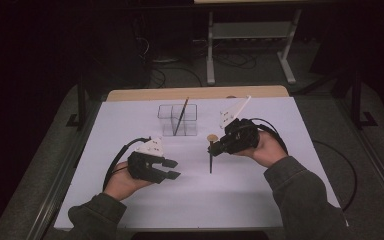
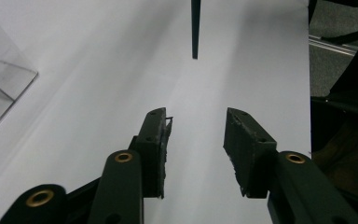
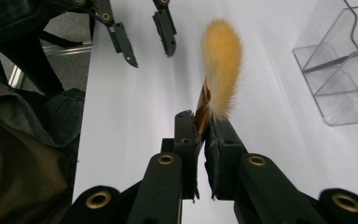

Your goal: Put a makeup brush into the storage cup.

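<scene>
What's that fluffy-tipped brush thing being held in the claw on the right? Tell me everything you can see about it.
It is a makeup-style brush with a soft tuft of tan-orange bristles, paler at the edges, a coppery metal collar under the tuft and a thin dark handle. The right claw is shut on it at the collar. In the high view the tuft points away from the person and the handle toward them, above the white table. Whether the handle's tip touches the table cannot be told. Nothing else touches it.

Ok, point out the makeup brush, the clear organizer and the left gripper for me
makeup brush (image 3: 220,70), right gripper view, on its tan bristles.
clear organizer (image 1: 166,122), high view, on its front left wall.
left gripper (image 2: 196,140), left gripper view, midway between its open jaws.
</scene>
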`<state>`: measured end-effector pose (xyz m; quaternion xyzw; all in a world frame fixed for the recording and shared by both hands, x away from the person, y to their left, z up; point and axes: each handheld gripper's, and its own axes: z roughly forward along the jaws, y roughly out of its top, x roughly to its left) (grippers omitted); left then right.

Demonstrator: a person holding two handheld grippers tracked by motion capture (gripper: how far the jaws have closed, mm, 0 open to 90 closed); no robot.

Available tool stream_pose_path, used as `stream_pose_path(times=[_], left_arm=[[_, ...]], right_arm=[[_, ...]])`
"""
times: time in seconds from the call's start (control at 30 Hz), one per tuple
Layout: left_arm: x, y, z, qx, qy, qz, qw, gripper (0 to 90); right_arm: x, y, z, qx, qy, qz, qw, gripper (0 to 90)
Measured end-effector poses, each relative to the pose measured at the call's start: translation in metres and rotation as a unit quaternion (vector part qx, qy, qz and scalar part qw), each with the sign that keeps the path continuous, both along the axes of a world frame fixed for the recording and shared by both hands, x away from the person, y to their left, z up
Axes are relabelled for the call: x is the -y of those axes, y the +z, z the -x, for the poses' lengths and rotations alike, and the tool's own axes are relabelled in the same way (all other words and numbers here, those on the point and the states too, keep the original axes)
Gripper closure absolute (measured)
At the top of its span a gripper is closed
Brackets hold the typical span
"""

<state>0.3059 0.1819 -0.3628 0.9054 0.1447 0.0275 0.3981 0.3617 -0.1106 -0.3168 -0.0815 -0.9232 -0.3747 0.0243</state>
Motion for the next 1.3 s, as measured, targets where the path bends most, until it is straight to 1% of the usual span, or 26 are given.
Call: stream_pose_path(times=[0.1, 0.13, 0.17, 0.2, 0.23, 0.3, 0.4, 0.43, 0.53, 0.57, 0.67, 0.77, 0.83, 0.87, 0.93, 1.07, 1.23, 1.3], left_arm=[[-0.004, 0.000, 0.001, 0.004, 0.006, -0.002, 1.0000, 56.1], [-0.004, 0.000, 0.002, 0.003, 0.009, 0.001, 1.0000, 55.0], [-0.006, 0.000, 0.002, 0.008, 0.009, -0.001, 0.9999, 54.3], [-0.006, 0.000, 0.003, 0.007, 0.012, 0.000, 0.9999, 53.5], [-0.007, 0.000, 0.003, 0.008, 0.010, -0.006, 0.9999, 52.9], [-0.009, -0.001, 0.004, 0.007, 0.012, -0.007, 0.9999, 51.4], [-0.011, -0.002, 0.005, 0.004, 0.020, -0.003, 0.9998, 49.2], [-0.012, -0.002, 0.006, 0.004, 0.021, -0.003, 0.9998, 48.8], [-0.014, -0.003, 0.006, 0.009, 0.025, -0.008, 0.9996, 47.2], [-0.015, -0.004, 0.007, 0.009, 0.027, -0.008, 0.9996, 46.9], [-0.016, -0.005, 0.007, 0.012, 0.033, -0.013, 0.9993, 45.3], [-0.018, -0.005, 0.008, 0.017, 0.039, -0.013, 0.9990, 44.0], [-0.019, -0.004, 0.009, 0.018, 0.042, -0.013, 0.9989, 42.9], [-0.020, -0.004, 0.009, 0.020, 0.044, -0.013, 0.9988, 42.3], [-0.022, -0.004, 0.009, 0.023, 0.047, -0.014, 0.9985, 40.9], [-0.026, -0.005, 0.009, 0.023, 0.056, -0.013, 0.9981, 39.4], [-0.029, -0.007, 0.011, 0.025, 0.065, -0.008, 0.9975, 38.6], [-0.031, -0.007, 0.011, 0.026, 0.065, -0.011, 0.9975, 38.4]], right_arm=[[0.003, 0.002, -0.004, 0.001, -0.003, 0.001, 1.0000, 82.9], [0.003, 0.004, -0.005, 0.000, -0.005, 0.002, 1.0000, 82.9], [0.004, 0.005, -0.006, 0.002, -0.006, 0.001, 1.0000, 82.9], [0.005, 0.006, -0.007, 0.001, -0.008, 0.001, 1.0000, 82.9], [0.006, 0.007, -0.007, 0.001, -0.010, 0.000, 1.0000, 82.9], [0.007, 0.008, -0.009, 0.002, -0.011, 0.001, 0.9999, 82.9], [0.008, 0.009, -0.011, -0.003, -0.015, 0.003, 0.9999, 82.9], [0.008, 0.009, -0.012, 0.000, -0.013, 0.003, 0.9999, 82.9], [0.009, 0.011, -0.014, 0.000, -0.015, 0.003, 0.9999, 82.9], [0.009, 0.012, -0.014, 0.004, -0.014, 0.003, 0.9999, 82.9], [0.011, 0.016, -0.015, 0.003, -0.017, 0.003, 0.9998, 82.9], [0.013, 0.019, -0.015, 0.002, -0.024, 0.006, 0.9997, 82.9], [0.014, 0.020, -0.018, 0.009, -0.020, 0.002, 0.9998, 82.9], [0.015, 0.021, -0.018, 0.006, -0.021, 0.004, 0.9997, 82.9], [0.016, 0.024, -0.020, 0.008, -0.022, 0.006, 0.9997, 82.9], [0.018, 0.028, -0.024, 0.011, -0.027, 0.003, 0.9996, 82.9], [0.017, 0.031, -0.030, 0.011, -0.028, 0.007, 0.9995, 82.9], [0.017, 0.032, -0.033, 0.012, -0.028, 0.007, 0.9995, 82.9]])
